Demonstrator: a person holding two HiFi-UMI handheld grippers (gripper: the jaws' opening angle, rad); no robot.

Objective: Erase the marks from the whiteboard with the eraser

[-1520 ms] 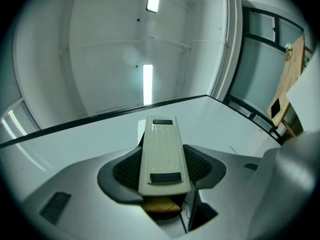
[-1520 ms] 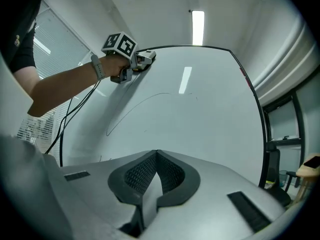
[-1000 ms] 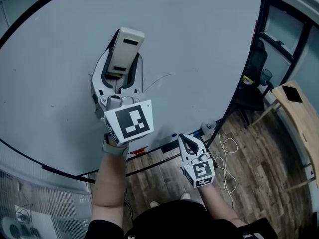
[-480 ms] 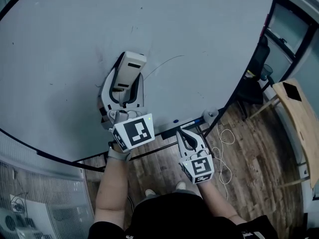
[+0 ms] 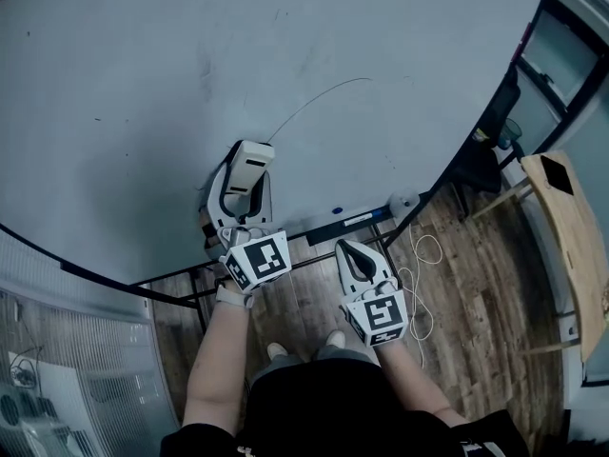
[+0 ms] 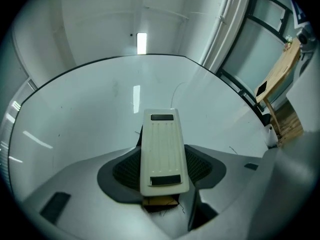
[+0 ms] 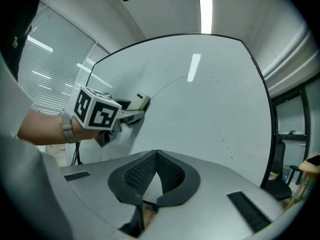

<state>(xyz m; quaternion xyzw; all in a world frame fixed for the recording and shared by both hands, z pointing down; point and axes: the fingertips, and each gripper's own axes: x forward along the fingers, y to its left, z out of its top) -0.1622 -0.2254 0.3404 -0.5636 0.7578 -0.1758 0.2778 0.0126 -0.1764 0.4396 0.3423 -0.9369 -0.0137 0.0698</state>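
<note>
The wiping step is in hand, and by the look of the board it is not finished. The left gripper [image 5: 245, 187] is clamped on the cream whiteboard eraser [image 6: 160, 151], which stands up lengthwise between the jaws with its far end at the whiteboard [image 5: 143, 55], low on the board and just above the marker tray [image 5: 344, 223]. From the right gripper view the eraser seems to sit against the surface, though contact cannot be confirmed. A thin curved pen line [image 5: 319, 101] rises up and to the right from just beside the eraser's tip, and a few faint flecks [image 5: 204, 70] lie higher and to the left. The right gripper [image 5: 350, 253] hangs below the board edge, its jaws closed together on nothing, taking no part. The next move likely calls for keeping the eraser's face flat on the board and sweeping it up along that curve with steady pressure, then reaching for the scattered flecks.
</note>
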